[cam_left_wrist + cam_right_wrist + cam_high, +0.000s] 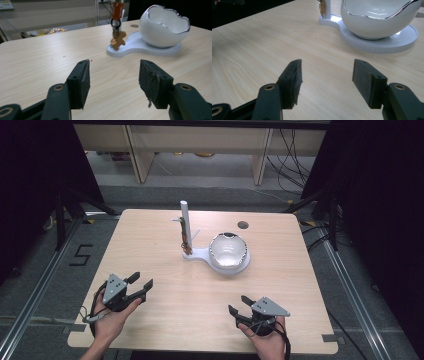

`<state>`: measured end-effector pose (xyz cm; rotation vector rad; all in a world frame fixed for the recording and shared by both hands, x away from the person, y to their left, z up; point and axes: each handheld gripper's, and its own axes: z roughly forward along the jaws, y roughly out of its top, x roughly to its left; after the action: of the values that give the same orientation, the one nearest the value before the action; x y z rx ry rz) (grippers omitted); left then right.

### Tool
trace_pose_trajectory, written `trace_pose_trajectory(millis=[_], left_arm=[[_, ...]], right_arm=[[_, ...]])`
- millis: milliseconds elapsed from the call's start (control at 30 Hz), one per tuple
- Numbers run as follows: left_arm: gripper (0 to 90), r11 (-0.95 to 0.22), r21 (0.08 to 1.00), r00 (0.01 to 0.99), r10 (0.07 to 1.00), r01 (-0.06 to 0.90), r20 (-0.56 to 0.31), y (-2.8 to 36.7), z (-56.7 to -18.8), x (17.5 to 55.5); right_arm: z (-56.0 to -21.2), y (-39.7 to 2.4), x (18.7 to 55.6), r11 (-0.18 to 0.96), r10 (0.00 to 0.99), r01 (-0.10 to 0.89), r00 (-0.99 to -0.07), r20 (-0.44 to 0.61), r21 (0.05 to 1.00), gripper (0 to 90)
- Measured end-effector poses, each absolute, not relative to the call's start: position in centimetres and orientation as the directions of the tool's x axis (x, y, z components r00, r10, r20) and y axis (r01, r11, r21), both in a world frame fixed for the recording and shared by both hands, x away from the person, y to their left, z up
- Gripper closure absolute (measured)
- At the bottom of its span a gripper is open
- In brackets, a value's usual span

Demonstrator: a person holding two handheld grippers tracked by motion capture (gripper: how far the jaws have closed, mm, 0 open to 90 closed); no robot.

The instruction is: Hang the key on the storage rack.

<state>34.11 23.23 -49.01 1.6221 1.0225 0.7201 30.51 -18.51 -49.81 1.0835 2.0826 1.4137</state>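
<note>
A white egg-shaped bowl (229, 250) with a jagged silver rim sits on a white stand (202, 255) at the middle of the table. A white post (184, 222) rises from the stand's left end. On it hangs a keyring with an orange tag and a small gingerbread-man charm (118, 40). My left gripper (140, 281) rests open near the table's front left, with nothing between its jaws. Near the front right my right gripper (239, 304) also stands open and holds nothing. The bowl (377, 17) looks large in the right gripper view.
The light wooden table (150, 245) has a dark round hole (243, 225) near its far edge, right of the bowl. Beyond the table stand a pale desk frame and cables on the floor. A floor mark "5" (81, 255) lies to the left.
</note>
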Motion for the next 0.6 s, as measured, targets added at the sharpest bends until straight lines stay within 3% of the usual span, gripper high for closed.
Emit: trace_pose_trajectory(millis=[567,600], left_arm=[[40.8,-0.079,0.957,0.409,0.912,0.279,-0.044,24.4,-52.4,33.5],[40.6,-0.074,0.957,0.407,0.912,0.282,-0.049,24.6,-52.4,33.5]], right_arm=[[-50.0,-18.9,30.5,0.183,0.787,0.376,-0.610,0.094,0.908,41.6],[-50.0,-18.8,30.2,0.159,0.798,0.412,-0.589,0.129,0.897,41.6]])
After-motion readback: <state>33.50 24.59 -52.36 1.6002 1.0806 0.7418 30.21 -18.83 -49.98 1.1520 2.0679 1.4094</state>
